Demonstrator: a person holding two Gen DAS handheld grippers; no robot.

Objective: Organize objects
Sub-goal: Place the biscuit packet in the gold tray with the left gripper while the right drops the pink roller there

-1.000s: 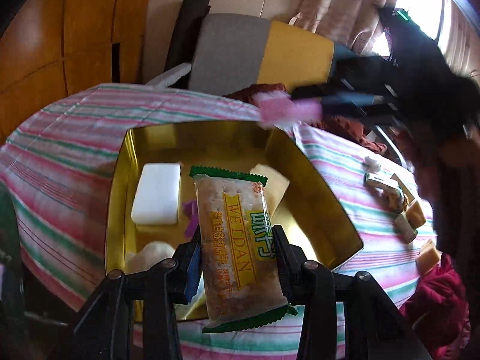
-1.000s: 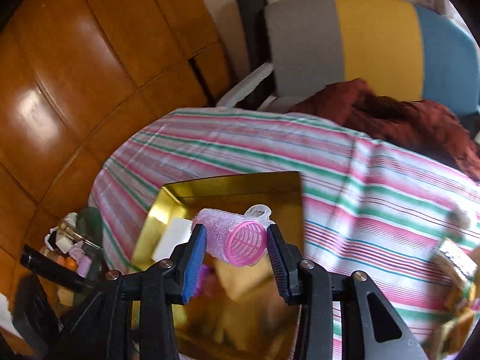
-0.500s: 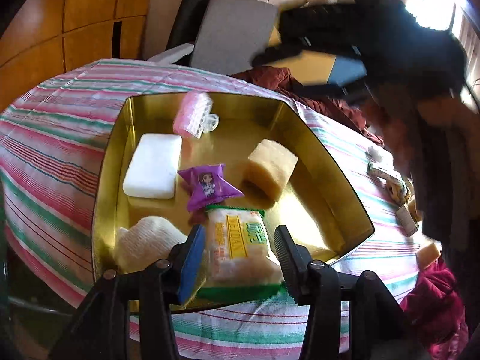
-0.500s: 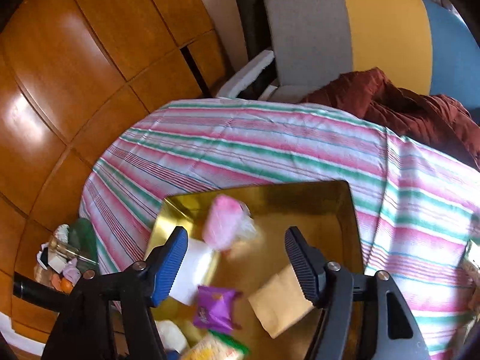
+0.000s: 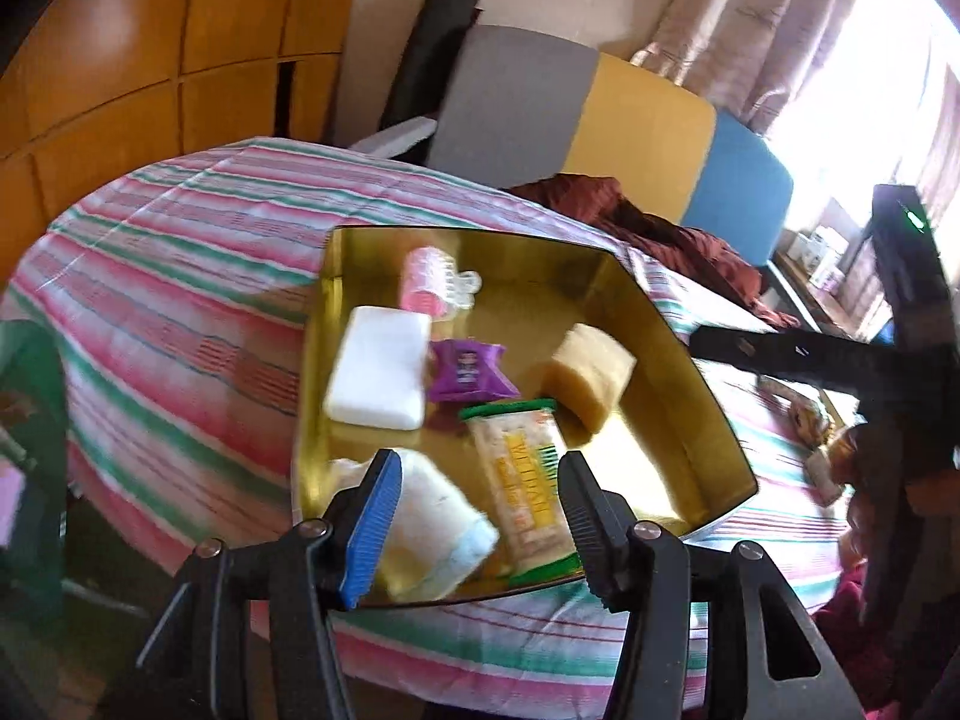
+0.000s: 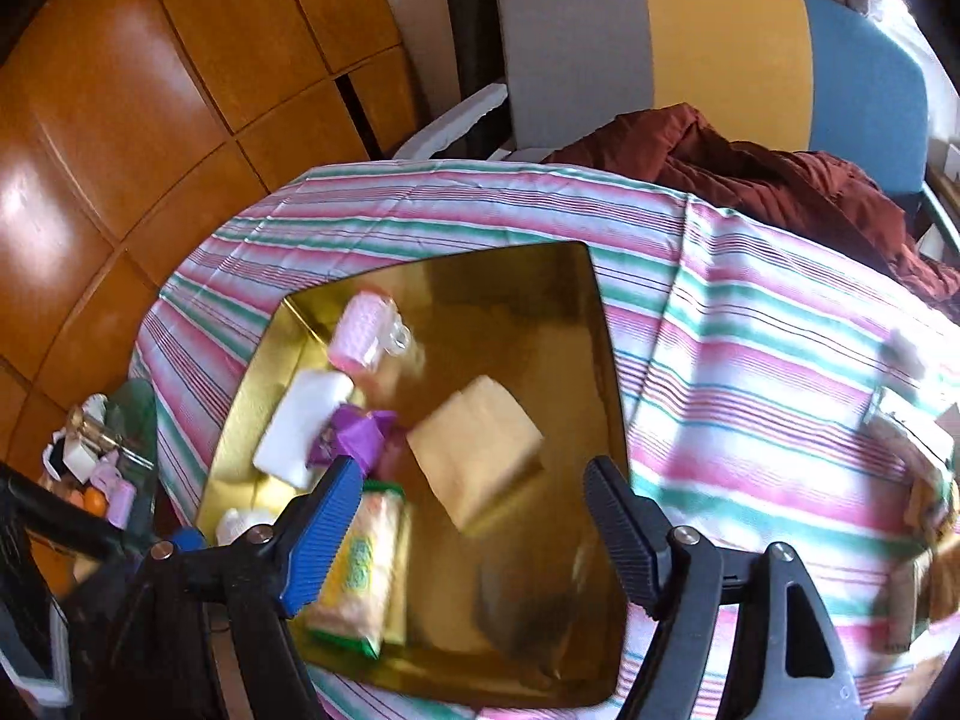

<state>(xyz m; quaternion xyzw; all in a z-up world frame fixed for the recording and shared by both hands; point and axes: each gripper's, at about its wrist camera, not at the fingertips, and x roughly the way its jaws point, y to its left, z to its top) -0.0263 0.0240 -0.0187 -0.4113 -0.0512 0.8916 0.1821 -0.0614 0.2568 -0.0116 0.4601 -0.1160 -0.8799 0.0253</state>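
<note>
A gold tray sits on the striped tablecloth. In it lie a pink hair roller, a white block, a purple packet, a yellow sponge, a cracker pack and a white cloth. My left gripper hovers over the tray's near edge, its jaws opening, clear of the cracker pack below. My right gripper hangs above the tray, its jaws opening with nothing between them.
Small snack items lie on the cloth right of the tray. A dark red garment lies on a grey, yellow and blue chair behind the table. A cluttered green stand is at the left.
The left gripper let go of the cracker pack into the tray and drew back. The right gripper dropped the pink roller into the tray's far corner and opened wide.
</note>
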